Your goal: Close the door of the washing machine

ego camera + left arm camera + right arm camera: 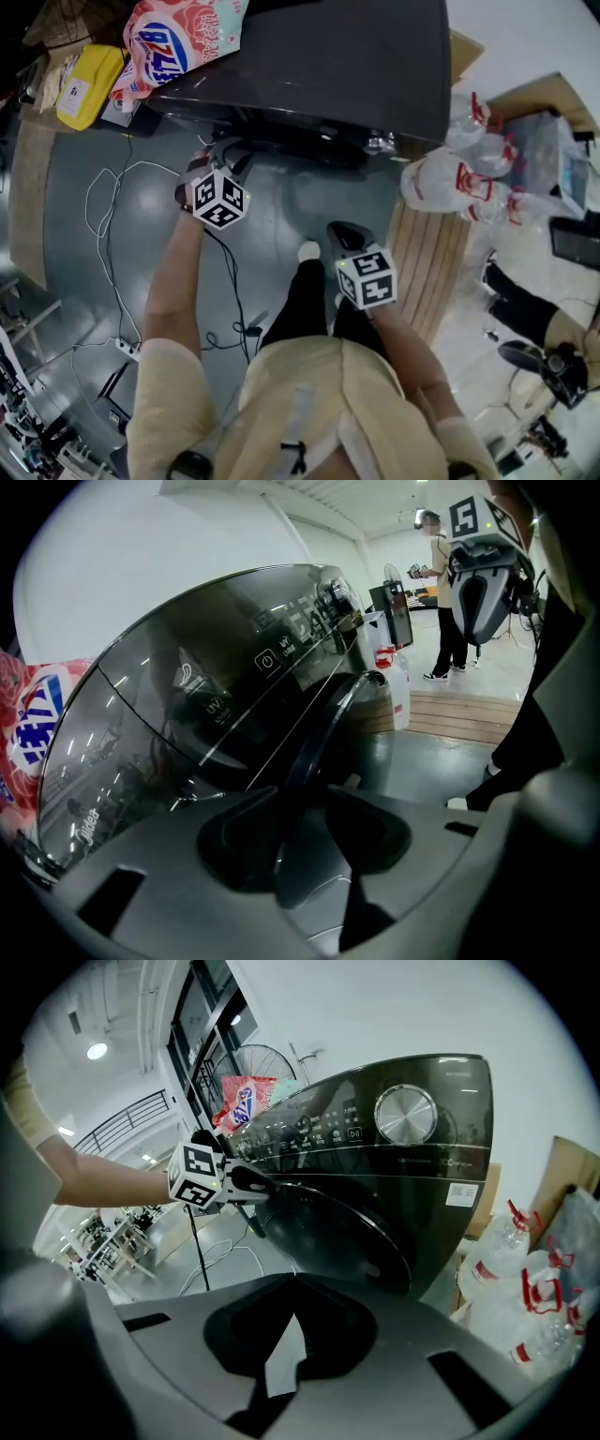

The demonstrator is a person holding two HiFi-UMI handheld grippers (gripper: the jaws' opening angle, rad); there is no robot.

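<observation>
1. Head view: the dark washing machine (328, 66) stands in front of the person, and its door (291, 145) is swung a little way out over the grey floor (281, 216). The left hand-held gripper (214, 161) reaches to the door's free edge. That is probably the best place to push from, being farthest from the hinge. The right hand-held gripper (342, 234) hangs by the person's legs, apart from the machine. A detergent bag (178, 37) lies on the machine's top. Cables (112, 187) trail over the floor, seemingly outside the door's swing.

2. Left gripper view: the door's dark rim (323, 714) runs straight between the jaws of the left hand-held gripper (302, 794), which are clenched on it, one on each face. A pinch like this lets the hand steer the door rather than merely shove it. The control panel (300, 630) shows beyond.

3. Right gripper view: the right hand-held gripper (292, 1283) has its jaws pressed together on nothing, likely idle because one hand is enough for this job. The door (347, 1232) sits ajar at a shallow angle below the dial (405, 1113), not yet latched. Water bottles (506, 1279) stand beside the machine on the hinge side, out of the way. A short push toward the machine's front should finish the job.
</observation>
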